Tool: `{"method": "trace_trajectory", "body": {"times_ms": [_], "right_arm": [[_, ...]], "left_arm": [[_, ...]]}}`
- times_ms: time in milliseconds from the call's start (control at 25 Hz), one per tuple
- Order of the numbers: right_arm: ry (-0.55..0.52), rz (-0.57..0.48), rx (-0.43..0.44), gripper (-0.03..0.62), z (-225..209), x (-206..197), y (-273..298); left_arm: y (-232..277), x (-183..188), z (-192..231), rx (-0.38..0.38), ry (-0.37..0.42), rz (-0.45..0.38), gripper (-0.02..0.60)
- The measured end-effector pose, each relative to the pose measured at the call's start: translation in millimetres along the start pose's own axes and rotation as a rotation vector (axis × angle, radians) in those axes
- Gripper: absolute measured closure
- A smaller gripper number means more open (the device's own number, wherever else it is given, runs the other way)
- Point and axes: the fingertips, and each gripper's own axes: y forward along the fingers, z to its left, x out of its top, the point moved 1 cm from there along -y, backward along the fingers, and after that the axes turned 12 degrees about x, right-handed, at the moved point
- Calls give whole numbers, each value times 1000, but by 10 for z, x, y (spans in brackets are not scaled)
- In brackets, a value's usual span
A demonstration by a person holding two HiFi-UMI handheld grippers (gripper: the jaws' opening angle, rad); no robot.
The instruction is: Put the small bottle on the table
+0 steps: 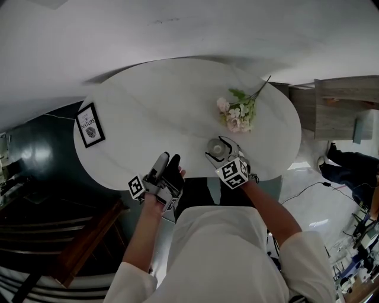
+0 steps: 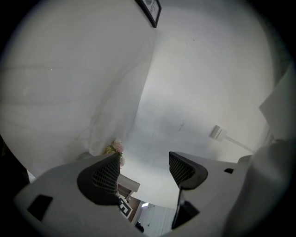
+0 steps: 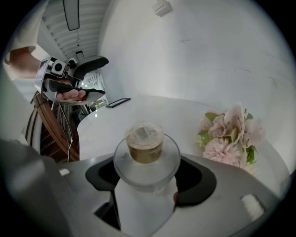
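**Small bottle (image 3: 146, 152) clamped in the right gripper (image 3: 147, 178) at the counter's near edge**

Mostly hidden in the head view: the small bottle (image 1: 219, 146), covered by the right gripper (image 1: 221, 151) and its marker cube (image 1: 233, 173), with just a round clear top peeking out. Base of the bottle on the counter (image 1: 160, 112) or just above it: impossible to tell from any view. Lower body cut off behind the fingers in the right gripper view. Left of the counter, too dim to make out beyond a dark floor and brown wooden furniture.

Shown only in the right gripper view:
- bottle upright, with a pale body, a wide clear collar and an amber cap
- dark fingers (image 3: 196, 178) closed tight against both its sides
- pink flowers (image 3: 231, 136) near on the right, apart from the bottle
- farther off at the left, the left gripper (image 3: 88, 74) in a hand (image 3: 69, 95)

Shown only in the head view:
- the whole oval counter
- a framed picture (image 1: 90, 125) well apart at its left end
- flowers (image 1: 238, 113) just beyond the bottle
- the left gripper (image 1: 169, 158) at the near rim, left of the bottle and apart from it

In the left gripper view:
- fingers (image 2: 104, 178) spread apart with nothing between them
- plain white surfaces ahead
- framed picture (image 2: 150, 9) cut off at the top edge
- flowers (image 2: 116, 148) tiny beside one finger
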Motion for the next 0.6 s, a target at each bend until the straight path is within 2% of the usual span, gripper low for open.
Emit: {"method": "trace_trajectory", "body": {"times_ms": [400,600], "right_arm": [[-18,37,-37,235,30,-91,59],[21,47,-42,230,11,-123,79]], "left_arm": [[-10,16,-130,-9,14,39,245],[-131,85,-234,-32,11,30,261]]}}
